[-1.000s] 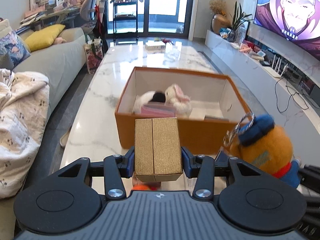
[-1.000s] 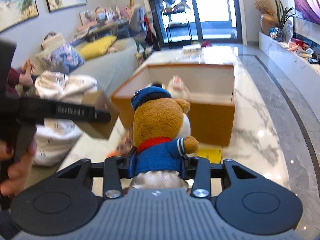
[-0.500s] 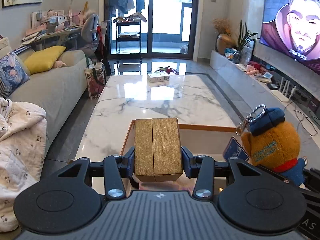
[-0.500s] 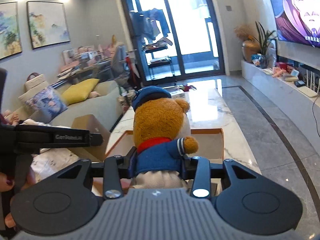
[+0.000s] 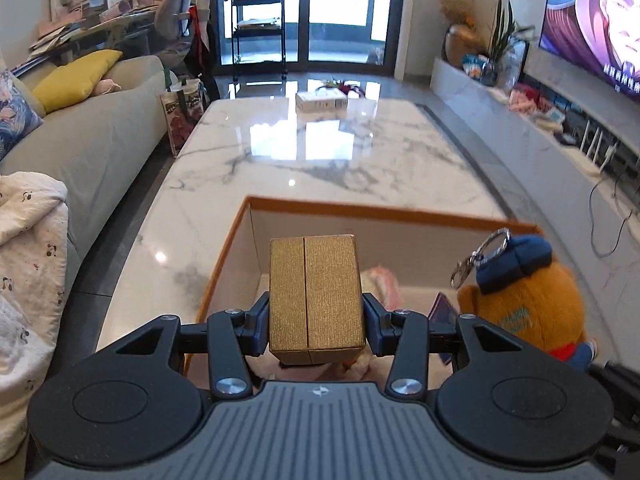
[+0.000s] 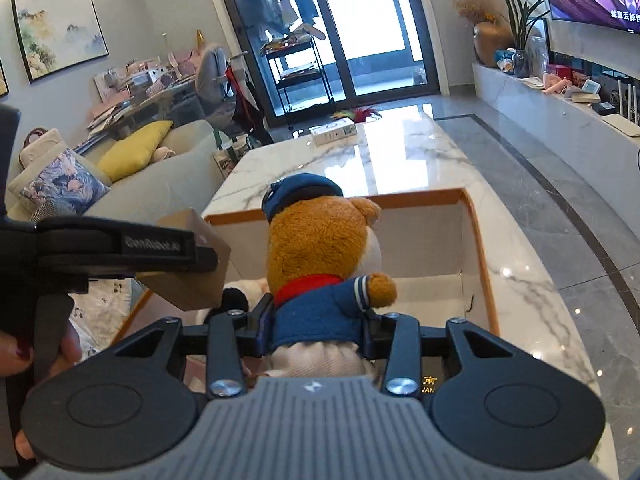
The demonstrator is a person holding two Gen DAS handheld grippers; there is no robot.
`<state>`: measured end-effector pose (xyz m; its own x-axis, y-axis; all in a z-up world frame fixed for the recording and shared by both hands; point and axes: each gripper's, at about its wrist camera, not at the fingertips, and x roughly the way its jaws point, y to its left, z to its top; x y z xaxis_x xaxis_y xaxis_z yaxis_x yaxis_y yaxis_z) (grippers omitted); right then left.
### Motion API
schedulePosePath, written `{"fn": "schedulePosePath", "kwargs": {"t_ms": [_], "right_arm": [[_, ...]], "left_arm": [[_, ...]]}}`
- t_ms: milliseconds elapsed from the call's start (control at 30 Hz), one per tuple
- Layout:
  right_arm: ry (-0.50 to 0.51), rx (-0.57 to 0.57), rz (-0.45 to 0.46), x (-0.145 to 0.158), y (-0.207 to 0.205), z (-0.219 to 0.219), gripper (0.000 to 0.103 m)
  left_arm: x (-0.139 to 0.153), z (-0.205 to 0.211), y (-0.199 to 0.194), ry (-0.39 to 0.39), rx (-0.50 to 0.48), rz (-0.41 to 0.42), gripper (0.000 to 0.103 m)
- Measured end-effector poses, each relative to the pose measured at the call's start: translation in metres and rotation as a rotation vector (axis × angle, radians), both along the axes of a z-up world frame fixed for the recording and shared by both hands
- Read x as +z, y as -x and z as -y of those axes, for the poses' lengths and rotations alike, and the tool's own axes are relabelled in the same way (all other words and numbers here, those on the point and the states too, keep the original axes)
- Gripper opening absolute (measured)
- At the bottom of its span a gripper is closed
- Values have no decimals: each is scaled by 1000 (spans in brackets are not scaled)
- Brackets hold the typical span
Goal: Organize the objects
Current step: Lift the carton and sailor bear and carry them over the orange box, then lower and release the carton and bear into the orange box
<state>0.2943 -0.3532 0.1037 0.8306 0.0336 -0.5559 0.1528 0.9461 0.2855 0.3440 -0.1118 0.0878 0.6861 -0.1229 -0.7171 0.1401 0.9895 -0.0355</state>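
Note:
My left gripper (image 5: 316, 320) is shut on a gold box (image 5: 316, 296) and holds it above the open orange box (image 5: 360, 206). My right gripper (image 6: 318, 318) is shut on an orange plush bear (image 6: 320, 248) with a blue cap and blue jacket, also above the orange box (image 6: 416, 199). The bear (image 5: 528, 304) shows at the right of the left wrist view. The gold box (image 6: 192, 272) and the left gripper's arm show at the left of the right wrist view. A white plush (image 5: 380, 284) lies inside the orange box, mostly hidden.
The orange box stands on a long marble table (image 5: 320, 160). A small white box (image 5: 321, 102) lies at the table's far end. A grey sofa (image 5: 80, 140) runs along the left, a TV bench (image 5: 540, 136) along the right.
Both grippers have moved forward from in front of the orange box to above it, then tilted down a little, each still holding its object.

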Motion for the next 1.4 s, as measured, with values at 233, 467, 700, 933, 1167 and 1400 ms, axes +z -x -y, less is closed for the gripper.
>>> {"fn": "schedulePosePath", "kwargs": {"t_ms": [233,467,700,933,1167,1400], "right_arm": [[1,-6,-50,-22,-6,1,42],[4,-18,-84,-34,-11,4,42],[2,-23,-113,-41,-15,4,42],[3,-36,-135,-44,-16,4,43],[20,-47,-144,-43,-14,1,43],[24,-52,-142,-43,-14,0,43]], "left_arm": [[-7,-2,2,22,4,-31,52],[-6,4,2,15,-8,-32,53],[-8,13,2,-12,-31,-28,53],[-10,26,4,-46,-61,-28,53],[-14,34,6,-65,-73,-31,53],[-20,43,8,-94,-90,-37,52]]}}
